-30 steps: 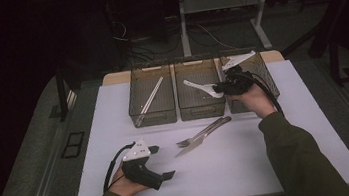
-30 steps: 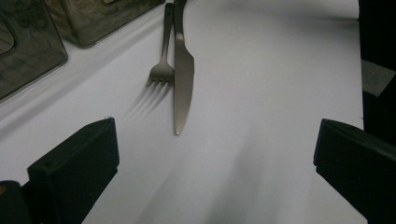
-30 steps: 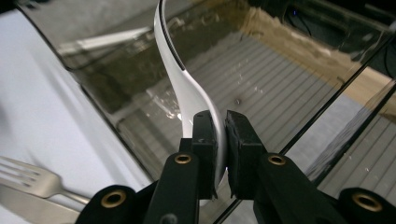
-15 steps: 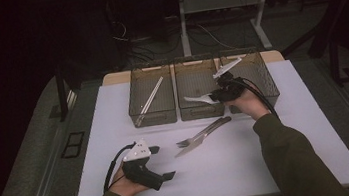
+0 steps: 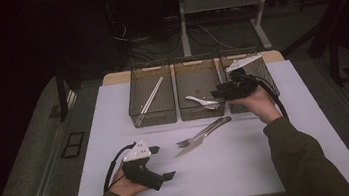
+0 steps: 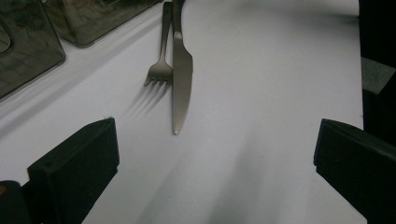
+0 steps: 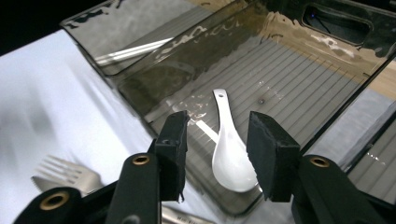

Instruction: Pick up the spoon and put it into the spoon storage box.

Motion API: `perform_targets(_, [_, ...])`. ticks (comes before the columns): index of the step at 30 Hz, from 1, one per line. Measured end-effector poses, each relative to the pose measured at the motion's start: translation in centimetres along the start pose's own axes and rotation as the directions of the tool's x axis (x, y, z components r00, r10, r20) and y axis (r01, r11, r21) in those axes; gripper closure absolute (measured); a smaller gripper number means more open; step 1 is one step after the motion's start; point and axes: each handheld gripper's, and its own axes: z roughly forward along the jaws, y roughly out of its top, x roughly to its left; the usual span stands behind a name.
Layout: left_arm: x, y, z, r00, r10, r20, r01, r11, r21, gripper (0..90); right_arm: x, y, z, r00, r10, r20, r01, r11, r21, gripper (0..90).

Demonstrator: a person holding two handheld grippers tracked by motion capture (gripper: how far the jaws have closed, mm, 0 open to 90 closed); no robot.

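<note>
white ceramic soup spoon (image 7: pixel 229 149) is lying flat on the ribbed floor of the middle bin (image 5: pixel 180 79), bowl end toward the near wall, handle with its little hole pointing toward the far end; the bin is smoky see-through plastic, one of three in a row at the back of the white table (image 5: pixel 232 171); left bin (image 5: pixel 137 97) has a pair of pale chopsticks (image 5: pixel 149 100) lying diagonally; out on the table in front of the bins, a metal fork (image 6: pixel 161 60) and a knife (image 6: pixel 181 70) lie side by side, touching, knife's serrated edge facing the fork
</note>
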Motion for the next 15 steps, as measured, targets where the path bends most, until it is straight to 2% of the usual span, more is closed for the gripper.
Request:
perform_targets(4, [0.0,0.0,0.0,1.0,-0.001,-0.002,0.001,1.0,0.0,0.0,0.6,-0.8,-1.2,0.9998,-0.014,-0.012,0.014,0.999,-0.03,58.8])
perform_targets(9, [0.0,0.0,0.0,1.0,-0.003,-0.004,0.003,1.0,0.0,0.0,1.3,-2.1,-2.4,0.9994,-0.034,-0.007,0.034,0.998,-0.049,68.2])
perform_targets(15, [0.0,0.0,0.0,1.0,-0.003,-0.004,0.003,1.0,0.0,0.0,2.0,-3.6,-3.2,0.9982,-0.049,-0.033,0.048,0.998,-0.049,79.6])
